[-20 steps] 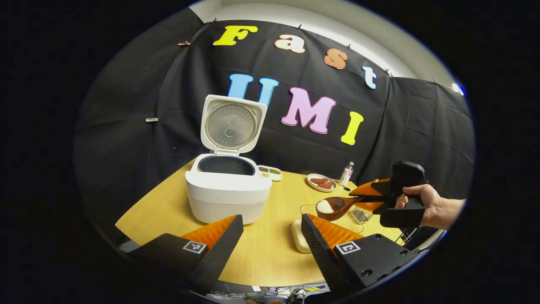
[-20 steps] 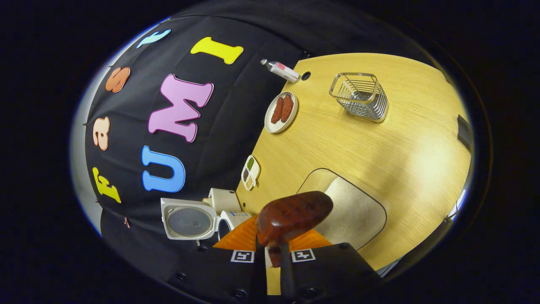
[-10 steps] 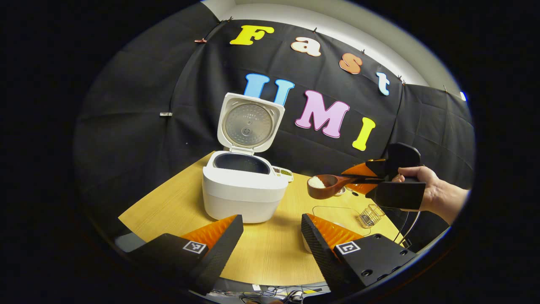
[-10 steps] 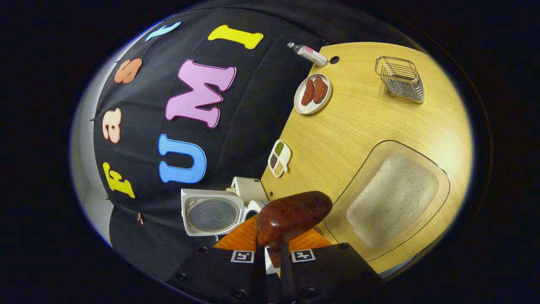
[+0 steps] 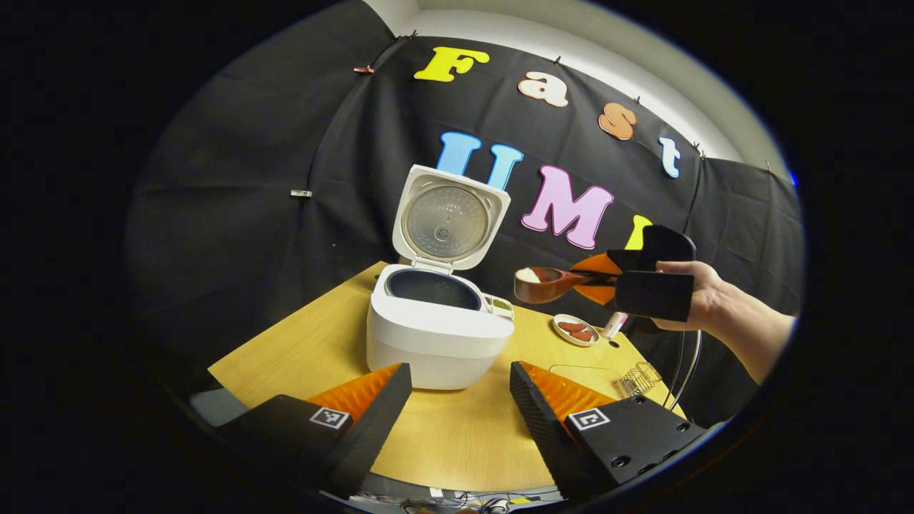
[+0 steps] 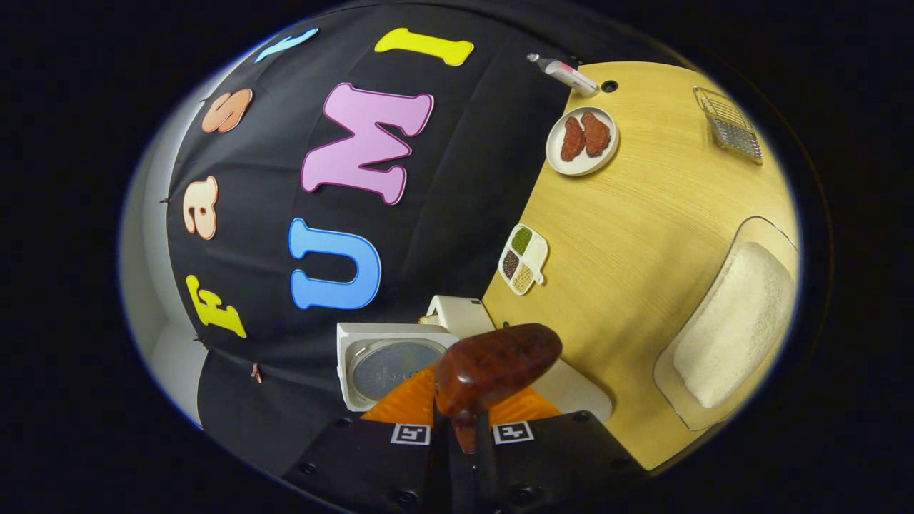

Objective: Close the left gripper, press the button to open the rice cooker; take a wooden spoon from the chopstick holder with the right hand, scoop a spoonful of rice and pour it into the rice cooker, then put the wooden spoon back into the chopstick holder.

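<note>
The white rice cooker (image 5: 435, 335) stands on the wooden table (image 5: 307, 350) with its lid (image 5: 448, 220) raised and its dark pot bare. A brown wooden spoon (image 5: 540, 283) carrying white rice hangs level in the air just right of the cooker's rim, at about lid-hinge height. My right gripper (image 5: 596, 277), held by a hand (image 5: 703, 300), is shut on the spoon's handle. In the right gripper view the spoon's bowl (image 6: 496, 368) juts out above my right gripper (image 6: 460, 421), with the cooker (image 6: 389, 364) right behind it. My left gripper (image 5: 457, 400) is open, in front of the cooker.
A wire chopstick holder (image 6: 728, 125) stands at the table's far corner. A shallow container of rice (image 6: 732, 325) lies near the table's edge. A plate with two brown pieces (image 6: 582, 139), a three-part seasoning dish (image 6: 523, 258) and a small bottle (image 6: 568, 71) line the wall side.
My right gripper has carried the rice-filled spoon up from the rice container and over toward the cooker. The left gripper's view has swung left, so the cooker sits more to the right.
</note>
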Available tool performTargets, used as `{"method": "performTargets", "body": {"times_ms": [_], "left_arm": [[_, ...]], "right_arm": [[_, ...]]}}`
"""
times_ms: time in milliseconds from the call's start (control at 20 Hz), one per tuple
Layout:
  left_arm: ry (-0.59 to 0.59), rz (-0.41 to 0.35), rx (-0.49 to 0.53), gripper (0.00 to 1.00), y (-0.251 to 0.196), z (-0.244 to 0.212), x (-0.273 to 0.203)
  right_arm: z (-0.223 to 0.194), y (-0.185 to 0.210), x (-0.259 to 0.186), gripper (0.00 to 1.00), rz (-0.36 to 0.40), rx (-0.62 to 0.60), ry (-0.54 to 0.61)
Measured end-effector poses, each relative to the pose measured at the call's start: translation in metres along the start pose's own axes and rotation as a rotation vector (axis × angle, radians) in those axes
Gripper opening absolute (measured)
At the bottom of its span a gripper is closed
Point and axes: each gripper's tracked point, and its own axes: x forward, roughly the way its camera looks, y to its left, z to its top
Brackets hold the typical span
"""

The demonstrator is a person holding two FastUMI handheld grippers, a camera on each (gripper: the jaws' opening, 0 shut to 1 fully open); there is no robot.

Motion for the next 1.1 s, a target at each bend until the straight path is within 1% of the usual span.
{"method": "performTargets", "body": {"times_ms": [200,350,450,550,700,750,900,950,1000,1100], "left_arm": [[0.003,0.003,-0.021,0.95,0.003,-0.001,-0.003],[0.012,0.019,-0.047,0.95,0.009,-0.006,-0.004],[0.021,0.031,-0.07,0.95,0.013,-0.009,-0.004],[0.021,0.054,-0.086,0.95,0.023,-0.01,-0.004],[0.026,0.11,-0.097,0.95,0.047,-0.011,-0.007],[0.019,0.129,-0.097,0.97,0.057,-0.008,-0.009],[-0.007,0.176,-0.088,0.96,0.08,0.003,-0.013],[-0.017,0.2,-0.079,0.96,0.09,0.007,-0.016],[-0.025,0.222,-0.074,0.96,0.099,0.009,-0.017],[-0.03,0.248,-0.087,0.95,0.11,0.011,-0.02]], "right_arm": [[-0.019,0.02,0.037,0.17,0.018,-0.06,0.011],[-0.037,0.024,0.062,0.17,0.003,-0.151,0.01],[-0.054,0.029,0.075,0.17,0.011,-0.224,0.023],[-0.071,0.036,0.088,0.17,0.023,-0.332,0.021],[-0.09,0.043,0.098,0.17,0.049,-0.534,-0.025],[-0.097,0.044,0.103,0.17,0.053,-0.587,-0.035],[-0.114,0.038,0.117,0.17,0.041,-0.73,-0.025],[-0.118,0.042,0.121,0.12,0.047,-0.783,-0.028],[-0.12,0.045,0.123,0.17,0.057,-0.836,-0.036],[-0.129,0.048,0.127,0.17,0.078,-0.945,-0.041]]}}
